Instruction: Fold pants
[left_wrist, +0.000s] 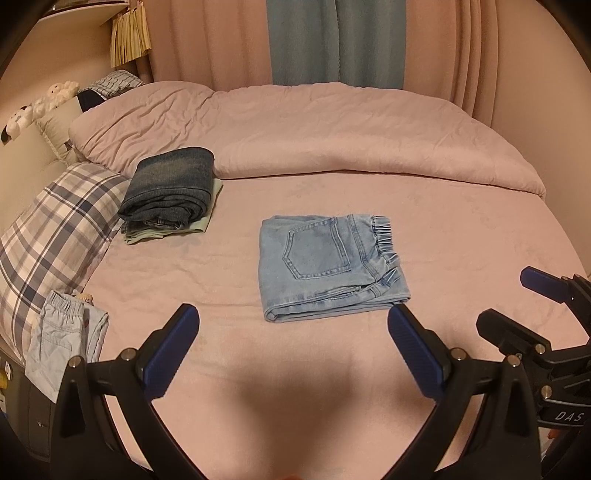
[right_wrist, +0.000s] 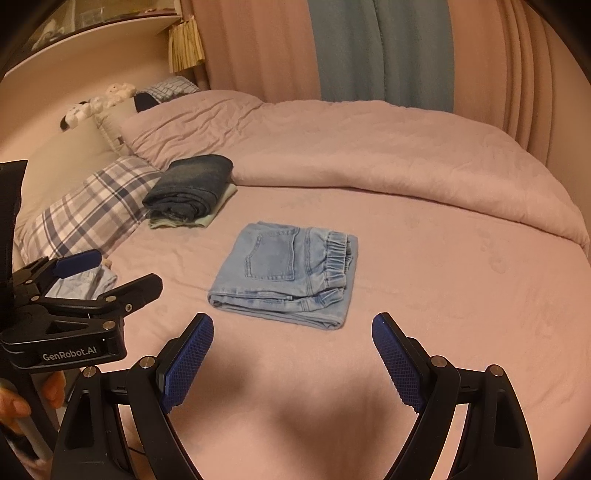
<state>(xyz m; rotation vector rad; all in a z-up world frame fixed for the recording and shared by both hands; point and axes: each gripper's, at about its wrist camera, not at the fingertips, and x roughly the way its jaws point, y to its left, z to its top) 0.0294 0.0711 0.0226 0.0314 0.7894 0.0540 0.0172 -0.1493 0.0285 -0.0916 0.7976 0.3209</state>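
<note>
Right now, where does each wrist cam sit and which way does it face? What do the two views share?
Left wrist: on the left gripper, above the bed's near edge, facing the curtains; own open fingers low, right gripper at right.
Right wrist: on the right gripper, same heading, sited further right; own open fingers low, left gripper and holding hand at left.
Shared: folded light jeans centre, dark jeans stack, plaid pillow, pink duvet.

From my left wrist view, the right gripper (left_wrist: 532, 306) runs off the right edge. The pale green garment (left_wrist: 207, 225) lies mostly hidden under dark folded jeans (left_wrist: 170, 184). The light trousers (left_wrist: 62, 339) hang partly behind my left gripper (left_wrist: 291, 321).
</note>
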